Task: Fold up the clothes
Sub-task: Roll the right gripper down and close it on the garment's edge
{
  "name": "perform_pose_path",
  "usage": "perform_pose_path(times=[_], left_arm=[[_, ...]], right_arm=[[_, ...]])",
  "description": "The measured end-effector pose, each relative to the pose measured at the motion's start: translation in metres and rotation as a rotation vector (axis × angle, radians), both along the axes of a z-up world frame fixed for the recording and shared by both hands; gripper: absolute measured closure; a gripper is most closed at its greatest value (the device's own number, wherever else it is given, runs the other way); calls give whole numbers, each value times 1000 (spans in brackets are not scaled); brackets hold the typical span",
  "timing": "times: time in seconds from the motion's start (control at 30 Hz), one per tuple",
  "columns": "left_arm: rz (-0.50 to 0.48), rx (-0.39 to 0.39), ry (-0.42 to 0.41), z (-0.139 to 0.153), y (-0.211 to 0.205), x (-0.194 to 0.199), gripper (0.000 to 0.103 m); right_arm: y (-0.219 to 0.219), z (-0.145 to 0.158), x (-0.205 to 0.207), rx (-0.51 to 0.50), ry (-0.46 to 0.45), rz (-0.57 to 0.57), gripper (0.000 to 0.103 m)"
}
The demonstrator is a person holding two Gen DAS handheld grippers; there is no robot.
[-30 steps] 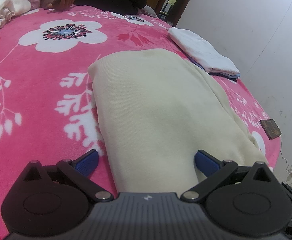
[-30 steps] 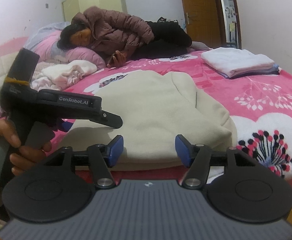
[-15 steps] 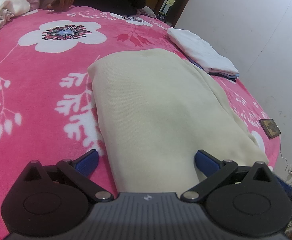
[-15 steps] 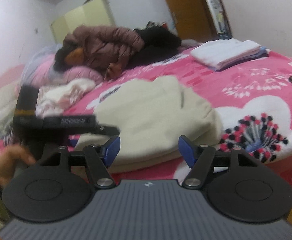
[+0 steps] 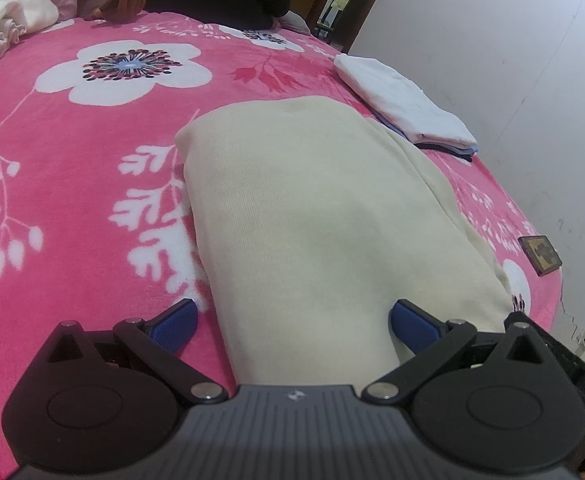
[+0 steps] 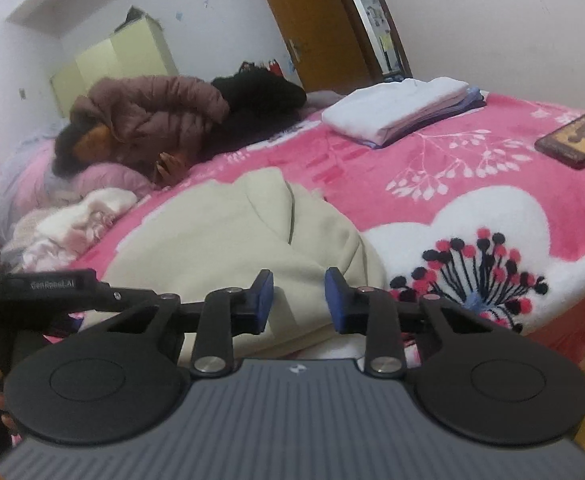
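A soft, ribbed cream garment, folded into a thick oblong, is lying near on the fleecy pink floral bed. It is being straddled by the wide-spread left tool, while the right tool, its jaws just narrowed and gripping nothing, is being held at the garment's near edge. A neat white folded stack and a person in a puffy jacket are lying farther back.

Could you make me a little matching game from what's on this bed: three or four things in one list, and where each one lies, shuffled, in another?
Things:
1. cream garment
2. white folded stack
3. small framed picture
4. crumpled pale cloth

Places:
A. by the pink pillow at the head of the bed
B. close to the bed's edge on the wall side
C. right in front of both grippers
D. far side of the bed, towards the door

Pairs: 1-C, 2-D, 3-B, 4-A
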State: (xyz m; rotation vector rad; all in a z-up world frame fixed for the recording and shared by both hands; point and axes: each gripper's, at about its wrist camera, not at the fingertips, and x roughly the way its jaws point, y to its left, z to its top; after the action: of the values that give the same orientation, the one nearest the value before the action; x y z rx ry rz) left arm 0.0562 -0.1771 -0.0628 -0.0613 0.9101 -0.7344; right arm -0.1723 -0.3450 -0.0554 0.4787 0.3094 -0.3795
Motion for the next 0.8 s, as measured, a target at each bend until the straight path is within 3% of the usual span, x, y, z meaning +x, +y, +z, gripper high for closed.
perform_pose_path(times=[0.17,0.43,0.8], left_arm=[[0,-2,-2,0,1,0,0],[-1,-7,-6,0,2,-1,0],[-12,-32,-2,-1,6,1,0]], right_arm=[[-8,-2,-7,77,-41,4,75],[-24,-6,-24,264,-150,30,60],[-41,1,-32,335,-237,47,44]])
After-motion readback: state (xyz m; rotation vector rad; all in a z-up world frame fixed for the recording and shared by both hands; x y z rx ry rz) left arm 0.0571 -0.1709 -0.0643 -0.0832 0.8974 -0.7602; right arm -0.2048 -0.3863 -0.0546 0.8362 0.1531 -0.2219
